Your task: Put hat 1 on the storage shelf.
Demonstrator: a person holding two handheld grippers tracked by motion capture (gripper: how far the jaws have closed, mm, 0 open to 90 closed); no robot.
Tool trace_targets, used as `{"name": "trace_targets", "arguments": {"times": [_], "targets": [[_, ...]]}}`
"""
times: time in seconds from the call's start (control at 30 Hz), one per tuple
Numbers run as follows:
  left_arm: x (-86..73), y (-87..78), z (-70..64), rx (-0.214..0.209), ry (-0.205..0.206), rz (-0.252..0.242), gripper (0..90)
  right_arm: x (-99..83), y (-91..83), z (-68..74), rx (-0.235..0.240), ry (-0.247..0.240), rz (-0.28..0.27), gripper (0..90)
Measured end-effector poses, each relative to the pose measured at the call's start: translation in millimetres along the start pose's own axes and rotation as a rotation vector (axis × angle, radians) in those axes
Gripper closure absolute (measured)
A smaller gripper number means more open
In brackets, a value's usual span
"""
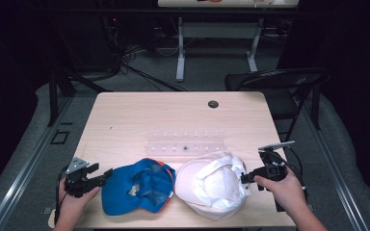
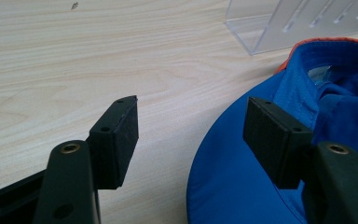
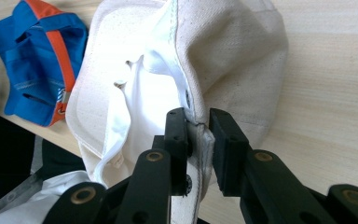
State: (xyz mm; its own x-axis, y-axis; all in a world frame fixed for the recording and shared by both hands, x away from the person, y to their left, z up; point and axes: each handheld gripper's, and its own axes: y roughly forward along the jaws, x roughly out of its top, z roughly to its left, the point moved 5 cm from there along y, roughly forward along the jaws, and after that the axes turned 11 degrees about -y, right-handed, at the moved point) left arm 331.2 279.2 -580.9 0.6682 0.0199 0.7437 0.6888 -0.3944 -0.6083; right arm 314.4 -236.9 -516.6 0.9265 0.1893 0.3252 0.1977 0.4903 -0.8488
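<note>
Nearest, at the table's [image 1: 125, 115] front edge, the left gripper [image 1: 99, 174] stood with jaws apart beside the blue cap [image 1: 137, 186] — then the white cap [image 1: 212, 185] (upturned), its rim pinched by the right gripper [image 1: 246, 177].
</note>
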Motion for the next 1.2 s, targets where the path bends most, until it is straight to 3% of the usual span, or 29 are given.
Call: {"name": "trace_targets", "arguments": {"times": [0.17, 0.2, 0.27, 0.47, 0.5, 0.63, 0.87, 1.2], "targets": [[0.1, -0.1, 1.0, 0.004, -0.002, 0.003, 36.2, 7.8, -0.9, 1.5, -0.040, 0.028, 0.071, 79.8], [0.1, -0.2, 1.0, 0.004, -0.002, 0.003, 36.2, 9.9, -0.2, 2.3, -0.055, 0.043, 0.059, 80.2], [0.0, 0.0, 0.6, 0.002, -0.001, 0.001, 36.2, 15.9, -2.6, 3.1, -0.105, 0.036, 0.068, 80.9], [-0.1, 0.4, 0.0, 0.001, 0.001, 0.002, 36.2, 25.3, -6.9, 8.5, -0.166, 0.002, 0.094, 81.6], [-0.1, 0.5, -0.1, 0.001, 0.001, 0.001, 36.2, 26.7, -9.6, 9.2, -0.175, -0.020, 0.118, 81.7], [-0.2, 0.6, -0.3, 0.000, 0.002, 0.003, 36.2, 39.4, -15.8, 17.0, -0.200, -0.033, 0.118, 81.9], [-0.3, 0.6, -0.2, 0.000, 0.004, 0.004, 36.2, 52.3, -21.9, 26.1, -0.205, -0.029, 0.133, 81.9], [-0.3, 0.7, -0.4, -0.001, 0.005, 0.003, 36.2, 67.1, -31.2, 45.7, -0.205, -0.063, 0.144, 82.0]]}}
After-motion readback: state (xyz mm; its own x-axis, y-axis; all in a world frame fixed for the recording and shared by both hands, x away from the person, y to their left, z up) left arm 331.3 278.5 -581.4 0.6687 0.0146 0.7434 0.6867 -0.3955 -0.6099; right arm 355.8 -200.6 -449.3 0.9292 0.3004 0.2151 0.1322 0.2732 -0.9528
